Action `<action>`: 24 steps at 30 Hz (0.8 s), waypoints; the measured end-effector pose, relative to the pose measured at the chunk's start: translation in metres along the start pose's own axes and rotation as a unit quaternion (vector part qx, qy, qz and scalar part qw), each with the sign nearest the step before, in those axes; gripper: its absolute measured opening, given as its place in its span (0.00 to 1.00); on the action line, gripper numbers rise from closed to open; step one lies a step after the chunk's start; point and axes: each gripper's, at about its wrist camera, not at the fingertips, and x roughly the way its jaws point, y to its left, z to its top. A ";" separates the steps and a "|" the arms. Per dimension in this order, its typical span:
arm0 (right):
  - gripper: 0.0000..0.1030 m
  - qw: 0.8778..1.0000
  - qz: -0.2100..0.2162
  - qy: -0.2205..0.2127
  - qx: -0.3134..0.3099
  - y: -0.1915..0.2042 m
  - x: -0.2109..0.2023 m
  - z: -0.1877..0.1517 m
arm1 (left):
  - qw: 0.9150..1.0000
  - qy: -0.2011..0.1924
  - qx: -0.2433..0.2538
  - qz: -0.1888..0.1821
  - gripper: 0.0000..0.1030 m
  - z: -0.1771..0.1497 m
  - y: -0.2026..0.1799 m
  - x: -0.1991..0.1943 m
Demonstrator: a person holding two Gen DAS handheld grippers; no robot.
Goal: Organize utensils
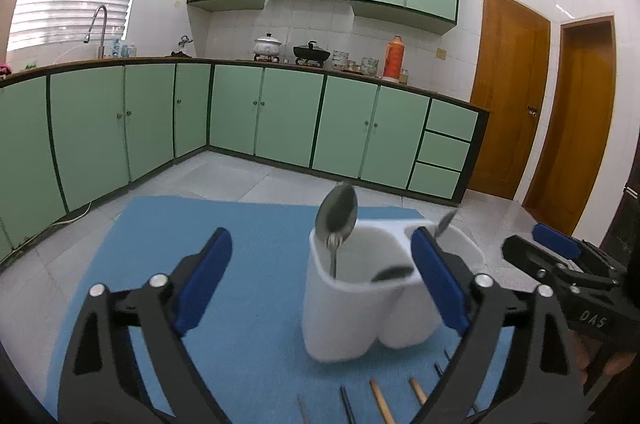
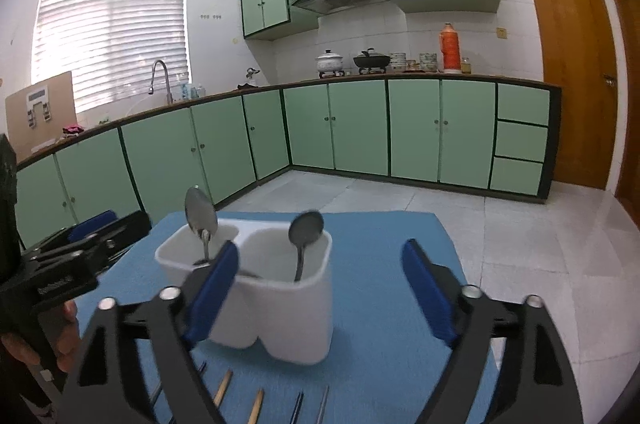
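A white holder (image 1: 360, 300) with two cups stands on a blue mat (image 1: 168, 252) on the bench, about in the middle of the mat. A shiny spoon (image 1: 337, 214) stands in its left cup, bowl end up, leaning on the far rim. A second spoon (image 2: 306, 228) stands in the right cup, also bowl end up.

The left gripper (image 1: 320, 284) is spread wide with nothing in it. Its right finger sits in front of the holder. The right gripper (image 2: 320, 292) is spread wide too, and holds nothing. Its left finger sits in front of the holder.

Along the near edge of the mat lie two wooden chopsticks (image 2: 222, 394) and some thin metal sticks (image 2: 298, 406), side by side. A hand (image 2: 60, 340) holds the left gripper.
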 end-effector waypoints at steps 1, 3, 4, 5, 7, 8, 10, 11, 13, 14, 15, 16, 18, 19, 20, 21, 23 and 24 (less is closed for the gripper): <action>0.88 1.000 -0.002 0.000 0.001 -0.001 -0.004 -0.002 | 1.000 0.002 -0.002 0.001 0.88 -0.004 0.002 -0.007; 0.92 1.000 -0.011 0.001 0.007 -0.004 -0.015 -0.010 | 1.000 0.009 -0.004 0.005 0.91 -0.011 0.003 -0.018; 0.93 1.000 -0.014 0.002 0.009 -0.005 -0.019 -0.014 | 1.000 0.012 -0.005 0.005 0.91 -0.014 0.003 -0.022; 0.93 1.000 -0.019 0.006 0.011 -0.006 -0.025 -0.019 | 1.000 0.019 -0.005 0.006 0.92 -0.019 0.003 -0.027; 0.94 1.000 -0.024 0.012 0.006 -0.006 -0.035 -0.028 | 1.000 0.029 -0.002 0.006 0.92 -0.029 0.002 -0.038; 0.94 0.999 -0.028 0.016 0.002 -0.005 -0.041 -0.034 | 0.999 0.034 -0.001 0.007 0.92 -0.033 0.002 -0.042; 0.94 0.999 -0.033 0.024 -0.001 -0.005 -0.049 -0.041 | 0.999 0.049 0.002 0.008 0.92 -0.045 0.001 -0.054; 0.94 0.999 -0.035 0.028 -0.001 -0.006 -0.053 -0.044 | 0.998 0.056 0.004 0.008 0.92 -0.051 -0.001 -0.059; 0.94 0.999 -0.037 0.038 0.000 -0.005 -0.063 -0.055 | 0.998 0.065 0.008 0.009 0.92 -0.064 -0.002 -0.070; 0.94 0.998 -0.040 0.045 0.001 -0.005 -0.070 -0.062 | 0.998 0.069 0.009 0.011 0.92 -0.069 -0.004 -0.074; 0.94 0.998 -0.042 0.048 0.003 -0.006 -0.074 -0.066 | 0.997 0.074 0.009 0.013 0.92 -0.076 -0.004 -0.082; 0.94 0.998 -0.043 0.051 0.006 -0.006 -0.080 -0.072 | 0.997 0.077 0.009 0.014 0.92 -0.081 -0.005 -0.087; 0.94 0.997 -0.046 0.058 0.016 -0.006 -0.092 -0.084 | 0.996 0.084 0.009 0.017 0.92 -0.092 -0.006 -0.099; 0.94 0.997 -0.047 0.060 0.017 -0.005 -0.098 -0.091 | 0.996 0.086 0.010 0.019 0.92 -0.096 -0.008 -0.103; 0.94 0.997 -0.051 0.063 0.017 -0.004 -0.105 -0.099 | 0.996 0.088 0.011 0.023 0.92 -0.100 -0.010 -0.108; 0.94 0.996 -0.053 0.066 0.018 -0.004 -0.109 -0.105 | 0.996 0.088 0.012 0.026 0.92 -0.103 -0.010 -0.112; 0.94 0.995 -0.059 0.073 0.019 -0.002 -0.118 -0.118 | 0.995 0.091 0.013 0.028 0.92 -0.112 -0.013 -0.123; 0.94 0.995 -0.063 0.076 0.017 -0.001 -0.123 -0.126 | 0.995 0.091 0.013 0.029 0.92 -0.117 -0.013 -0.129</action>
